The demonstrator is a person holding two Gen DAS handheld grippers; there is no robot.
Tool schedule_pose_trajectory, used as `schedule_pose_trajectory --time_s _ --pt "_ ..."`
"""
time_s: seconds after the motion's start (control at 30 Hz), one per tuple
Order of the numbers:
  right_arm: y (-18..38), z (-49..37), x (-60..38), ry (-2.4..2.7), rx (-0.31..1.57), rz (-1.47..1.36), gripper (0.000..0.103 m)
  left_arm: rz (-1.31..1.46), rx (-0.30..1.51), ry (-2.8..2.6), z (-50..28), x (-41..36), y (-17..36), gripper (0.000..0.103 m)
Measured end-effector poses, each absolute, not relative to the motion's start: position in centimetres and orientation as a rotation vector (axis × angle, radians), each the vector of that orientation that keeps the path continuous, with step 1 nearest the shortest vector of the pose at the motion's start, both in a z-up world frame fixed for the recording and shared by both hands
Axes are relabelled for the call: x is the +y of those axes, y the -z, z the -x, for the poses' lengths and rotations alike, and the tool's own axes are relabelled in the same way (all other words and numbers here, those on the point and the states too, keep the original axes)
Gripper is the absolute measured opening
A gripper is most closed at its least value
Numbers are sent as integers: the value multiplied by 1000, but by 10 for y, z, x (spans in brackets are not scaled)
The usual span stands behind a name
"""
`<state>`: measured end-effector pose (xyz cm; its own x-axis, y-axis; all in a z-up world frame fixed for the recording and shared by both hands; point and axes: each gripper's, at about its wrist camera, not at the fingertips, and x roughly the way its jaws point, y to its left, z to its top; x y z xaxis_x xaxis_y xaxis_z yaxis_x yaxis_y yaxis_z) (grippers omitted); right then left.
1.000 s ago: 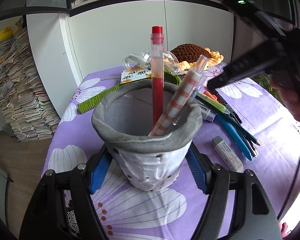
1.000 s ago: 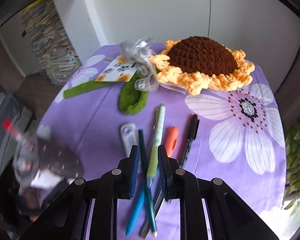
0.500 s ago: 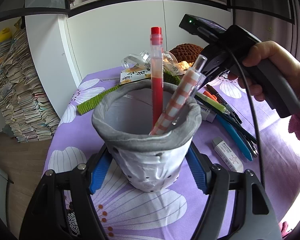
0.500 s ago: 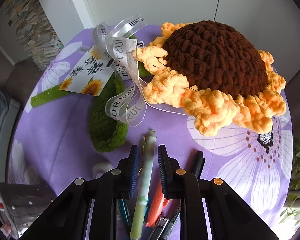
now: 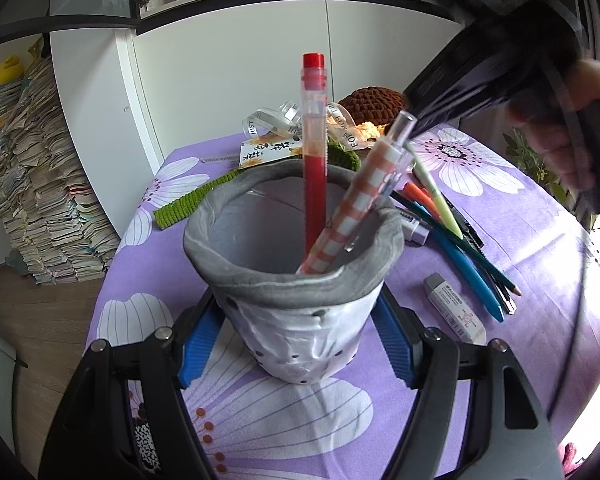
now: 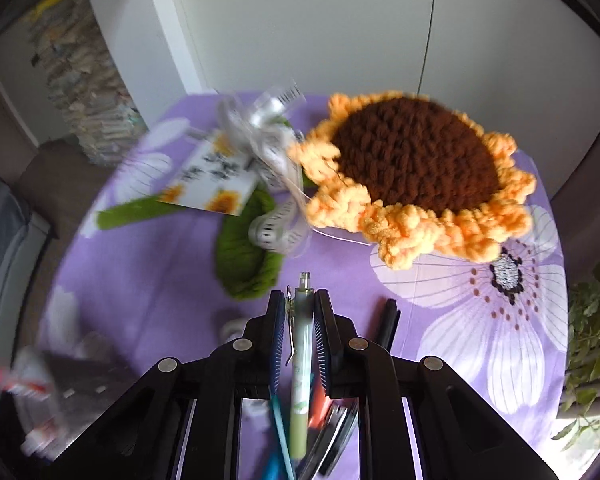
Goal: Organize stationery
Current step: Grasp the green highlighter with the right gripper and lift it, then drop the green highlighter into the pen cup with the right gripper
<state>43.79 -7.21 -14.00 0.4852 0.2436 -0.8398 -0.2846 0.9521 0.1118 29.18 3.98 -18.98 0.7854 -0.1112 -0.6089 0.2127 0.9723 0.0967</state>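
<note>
The left gripper (image 5: 296,344) has its jaws closed on the base of a grey cup (image 5: 296,280) standing on the worktop (image 5: 540,240); the cup's lower sides are hidden behind the blue pads. A red pen (image 5: 314,152) stands upright in it and a checked pen (image 5: 360,208) leans on its rim; how far down they reach is hidden. The right gripper (image 6: 300,320) has its jaws nearly together on a green pen (image 6: 302,360), gripped near its clip end, the tip hanging among the pens below; from the left wrist it and the hand (image 5: 560,120) are only a dark blur, with the pen's pale lower end (image 5: 440,204) slanting above the pile. On the cloth lie a blue pen (image 5: 468,268), a pencil (image 5: 480,260), an orange marker (image 5: 420,196) and an eraser (image 5: 454,308). A black marker (image 6: 388,324) is half hidden by the right gripper. A crochet sunflower (image 6: 412,172) and ribbon (image 6: 268,152) sit at the far edge, blurred.
</note>
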Motion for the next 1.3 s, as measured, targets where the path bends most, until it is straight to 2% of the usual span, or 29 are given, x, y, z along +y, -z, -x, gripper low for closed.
schedule_pose_trajectory --time_s 0.33,0.53,0.87,1.3 --pt "35 -326 -77 -404 681 62 16 -160 641 175 -292 39 190 71" --pt "-6 -288 -60 -563 532 20 16 -164 640 170 -291 39 191 71" --pt "19 -302 -19 -690 494 -8 16 -161 640 178 -290 41 190 71" --pt "66 -311 -13 -740 637 48 16 -149 649 182 -291 42 192 71"
